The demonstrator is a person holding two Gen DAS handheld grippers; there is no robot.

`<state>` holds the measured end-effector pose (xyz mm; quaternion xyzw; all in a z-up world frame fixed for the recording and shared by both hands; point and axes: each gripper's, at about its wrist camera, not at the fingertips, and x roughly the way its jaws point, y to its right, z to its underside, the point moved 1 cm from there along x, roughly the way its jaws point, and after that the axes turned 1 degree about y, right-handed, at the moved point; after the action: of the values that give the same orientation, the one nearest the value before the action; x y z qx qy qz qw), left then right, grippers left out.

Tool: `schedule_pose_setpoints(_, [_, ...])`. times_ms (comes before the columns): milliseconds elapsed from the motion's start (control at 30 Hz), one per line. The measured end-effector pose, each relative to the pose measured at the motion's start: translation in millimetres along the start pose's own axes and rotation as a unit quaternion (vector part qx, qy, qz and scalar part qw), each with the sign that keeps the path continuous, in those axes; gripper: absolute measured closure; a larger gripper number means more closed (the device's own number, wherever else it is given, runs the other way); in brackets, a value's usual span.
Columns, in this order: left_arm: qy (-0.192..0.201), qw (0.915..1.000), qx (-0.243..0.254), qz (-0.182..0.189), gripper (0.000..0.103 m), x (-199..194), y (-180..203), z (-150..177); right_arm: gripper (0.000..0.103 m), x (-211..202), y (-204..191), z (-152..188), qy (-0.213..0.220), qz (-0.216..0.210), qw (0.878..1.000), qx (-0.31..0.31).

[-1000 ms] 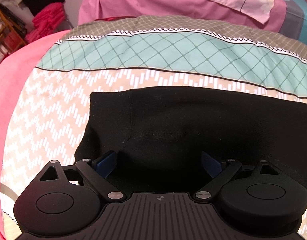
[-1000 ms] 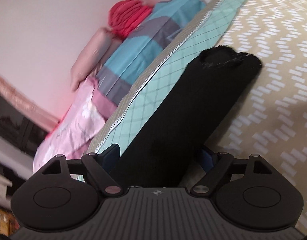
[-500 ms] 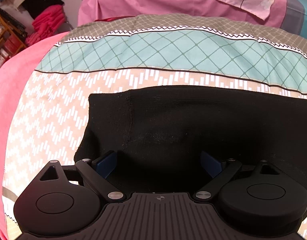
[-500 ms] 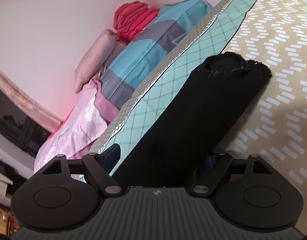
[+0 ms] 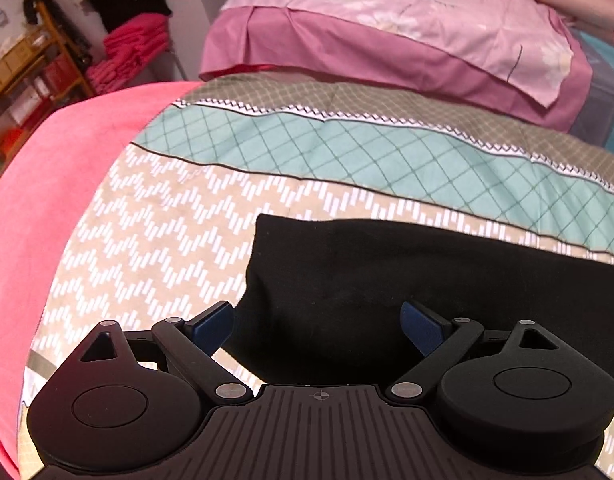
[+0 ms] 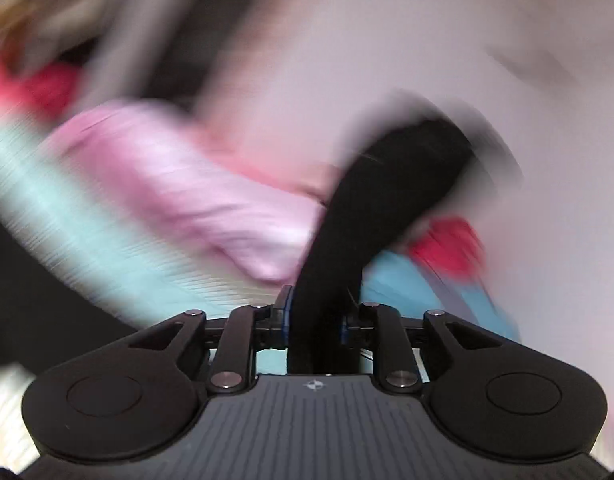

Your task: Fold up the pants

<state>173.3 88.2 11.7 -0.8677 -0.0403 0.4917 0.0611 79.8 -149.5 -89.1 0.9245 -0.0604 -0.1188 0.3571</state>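
The black pants [image 5: 407,280] lie flat on the patterned bedspread [image 5: 167,240], one squared end toward the left. My left gripper [image 5: 317,324] hovers open just above that end, its blue pads [image 5: 211,322] wide apart with cloth below them. In the blurred right wrist view, a strip of the black pants [image 6: 371,208] rises up and curves away from my right gripper [image 6: 319,320]. Its jaws are closing, and the narrow fingers [image 6: 281,316] press on the fabric from both sides.
Pink pillows [image 5: 407,28] and a blue-grey one [image 5: 603,92] line the far side of the bed. A pink blanket [image 5: 47,184] covers the left edge. A wooden shelf [image 5: 31,60] with red folded cloth stands beyond it.
My right gripper closed on the pants leg, rolled sharply and swept sideways, lifting the cloth off the bed. My left gripper rose a little and stayed open.
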Motion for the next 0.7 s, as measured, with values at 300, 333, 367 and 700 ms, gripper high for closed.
schedule_pose_setpoints(300, [0.035, 0.9980, 0.042, 0.031, 0.000, -21.4, 27.7, 0.5, 0.080, 15.1, -41.9, -7.7, -0.015, -0.058, 0.996, -0.072])
schedule_pose_setpoints(333, [0.040, 0.9973, 0.047, 0.038, 0.000, -22.7, 36.3, 0.0, 0.080, 15.0, -43.5, -11.5, -0.008, -0.049, 0.996, -0.071])
schedule_pose_setpoints(367, [0.044, 0.9966, 0.051, 0.048, 0.000, -24.0, 45.6, -1.3, 0.080, 15.3, -43.4, -16.1, -0.002, -0.047, 0.997, -0.057])
schedule_pose_setpoints(700, [0.062, 0.9830, 0.136, 0.106, 0.000, 1.4, 159.4, 8.6, 0.047, 28.9, -53.9, -4.5, -0.019, -0.044, 0.994, -0.096])
